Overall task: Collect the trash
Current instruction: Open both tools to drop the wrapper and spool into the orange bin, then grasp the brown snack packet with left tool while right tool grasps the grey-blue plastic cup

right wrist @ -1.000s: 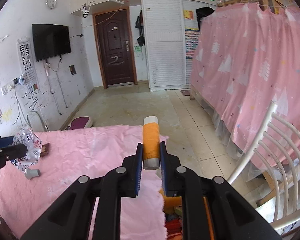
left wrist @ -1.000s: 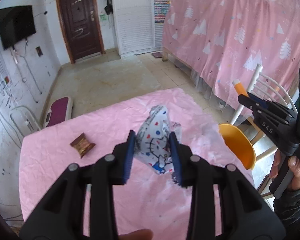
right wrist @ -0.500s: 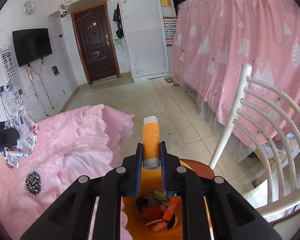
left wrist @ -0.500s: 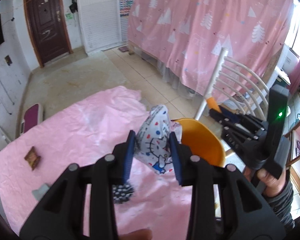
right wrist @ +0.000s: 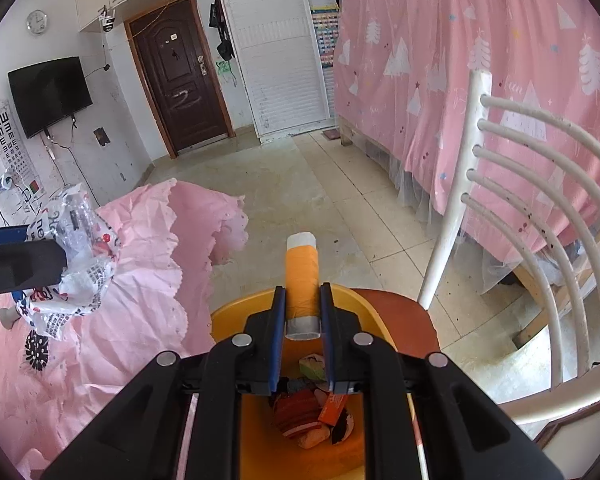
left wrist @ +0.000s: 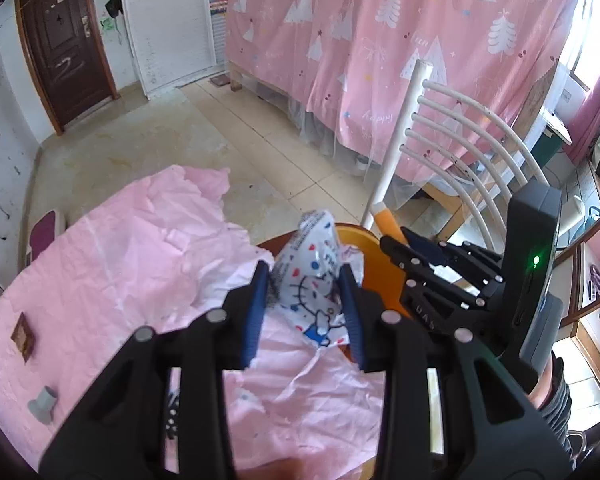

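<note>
Trash: two pieces in my grip, seen from both wrist cameras. My left gripper (left wrist: 305, 312) is closed on a crumpled cartoon-print wrapper (left wrist: 315, 276), its blue pads pressing the wrapper from both sides; most of the wrapper sticks out past the fingertips. In the right wrist view the same wrapper (right wrist: 74, 256) hangs at the left edge above the pink tablecloth (right wrist: 140, 280). My right gripper (right wrist: 302, 320) is clamped on an orange tube (right wrist: 301, 276) with a pale cap at its far end and a grey band at the near end; the jaws stand nearly closed, and the tube points forward and up between them. The right gripper hangs directly over an orange bin (right wrist: 228, 316), which stands on a brown chair seat (right wrist: 404, 312) just beside the table; inside the bin lie several crumpled wrappers (right wrist: 308, 412), red and orange. From the left wrist view I see the bin (left wrist: 380, 268) partly hidden behind the wrapper, with the right gripper (left wrist: 396, 240) just beyond it and a hand (left wrist: 548, 384) on its handle. Left on the tablecloth (left wrist: 132, 264) are a brown packet (left wrist: 23, 335), a small grey cap (left wrist: 42, 404) and a black spiky piece (right wrist: 36, 350). The chair's white back (right wrist: 540, 208) stands to the right.
</note>
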